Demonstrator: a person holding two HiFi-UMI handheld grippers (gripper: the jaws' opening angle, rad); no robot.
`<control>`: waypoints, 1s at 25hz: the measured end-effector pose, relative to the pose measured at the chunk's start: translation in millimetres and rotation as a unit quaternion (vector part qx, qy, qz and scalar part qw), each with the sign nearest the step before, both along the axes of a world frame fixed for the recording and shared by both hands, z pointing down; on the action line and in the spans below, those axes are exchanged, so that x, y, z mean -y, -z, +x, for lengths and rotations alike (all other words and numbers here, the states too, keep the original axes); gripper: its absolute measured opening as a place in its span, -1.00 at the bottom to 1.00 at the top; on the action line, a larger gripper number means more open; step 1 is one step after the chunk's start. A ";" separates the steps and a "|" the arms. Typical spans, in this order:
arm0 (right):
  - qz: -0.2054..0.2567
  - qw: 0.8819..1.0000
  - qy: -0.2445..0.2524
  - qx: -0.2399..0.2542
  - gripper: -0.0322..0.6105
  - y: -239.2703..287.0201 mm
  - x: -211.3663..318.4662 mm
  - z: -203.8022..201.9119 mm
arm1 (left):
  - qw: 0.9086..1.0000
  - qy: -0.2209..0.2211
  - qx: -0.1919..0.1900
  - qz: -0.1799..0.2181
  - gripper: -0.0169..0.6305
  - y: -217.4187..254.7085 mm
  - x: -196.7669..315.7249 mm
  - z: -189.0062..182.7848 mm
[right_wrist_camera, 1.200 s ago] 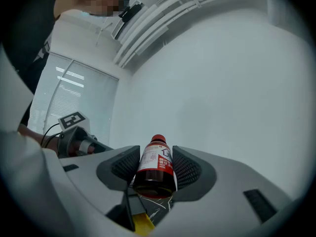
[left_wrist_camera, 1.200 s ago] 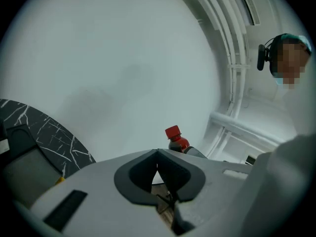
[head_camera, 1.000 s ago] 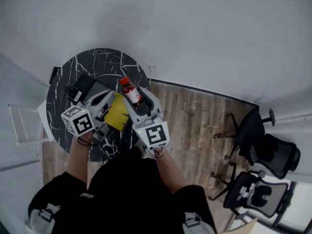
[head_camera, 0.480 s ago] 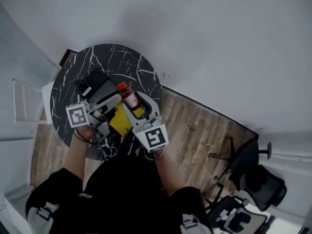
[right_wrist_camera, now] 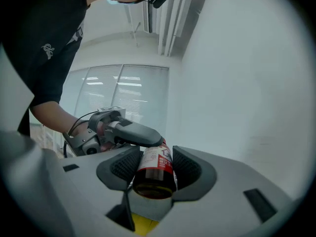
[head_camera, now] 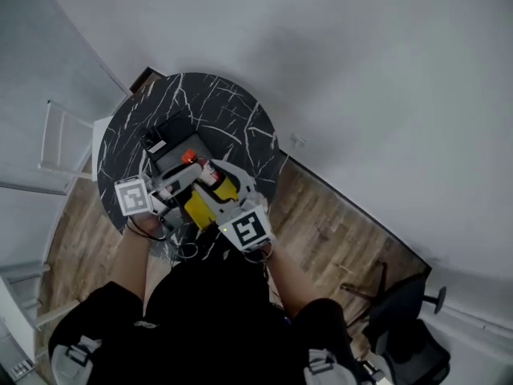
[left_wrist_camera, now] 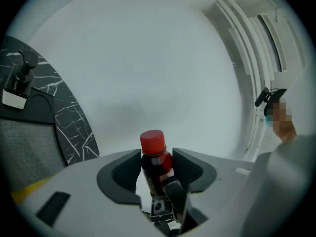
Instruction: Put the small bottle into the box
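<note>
small bottle [head_camera: 202, 169], red-capped, held over the black marbled table [head_camera: 232, 115], cap end toward the black box [head_camera: 178, 127]. my right claw [right_wrist_camera: 157, 163] clamps its body; my left claw [left_wrist_camera: 157, 166] is closing with the bottle between its jaws, pads not pressing yet.

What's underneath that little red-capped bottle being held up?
Below the small bottle show the grey inside of the black box and a yellow object. The right gripper gripping it hides what lies directly beneath.
</note>
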State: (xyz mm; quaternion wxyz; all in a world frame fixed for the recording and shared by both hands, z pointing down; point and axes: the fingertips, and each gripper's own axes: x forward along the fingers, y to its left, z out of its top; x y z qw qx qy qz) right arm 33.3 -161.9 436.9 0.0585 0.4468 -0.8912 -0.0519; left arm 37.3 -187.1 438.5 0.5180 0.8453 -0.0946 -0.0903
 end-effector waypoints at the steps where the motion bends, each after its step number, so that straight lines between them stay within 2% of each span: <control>1: -0.005 1.000 0.012 -0.001 -0.28 -5.2 1.2 0.9 | 1.000 0.012 0.006 0.000 -0.35 -5.6 1.1 0.0; 5: -0.041 0.997 0.058 0.001 -0.27 -31.3 1.4 1.0 | 0.998 0.063 0.029 -0.006 -0.35 -30.2 0.6 -2.8; 9: -0.085 0.991 0.106 -0.005 -0.26 -62.8 0.0 -5.0 | 0.991 0.115 0.067 -0.025 -0.36 -63.9 -2.4 -11.8; 15: -0.138 0.975 0.175 -0.017 -0.17 -108.0 -9.6 -15.6 | 0.969 0.176 0.156 -0.070 -0.36 -125.0 -13.2 -44.5; 18: -0.172 0.967 0.184 -0.025 -0.19 -136.8 -17.7 -7.4 | 0.960 0.182 0.204 -0.068 -0.36 -147.9 -17.5 -52.3; 21: -0.192 0.965 0.172 -0.055 -0.40 -167.5 -20.2 4.3 | 0.953 0.172 0.242 -0.061 -0.36 -168.7 -22.6 -52.2; 23: -0.195 0.965 0.157 -0.077 -0.74 -182.1 -16.8 11.4 | 0.945 0.169 0.272 -0.068 -0.36 -186.9 -27.8 -58.0; 25: -0.203 0.964 0.143 -0.095 -0.89 -193.5 -12.9 16.1 | 0.937 0.162 0.298 -0.079 -0.36 -202.2 -33.3 -61.3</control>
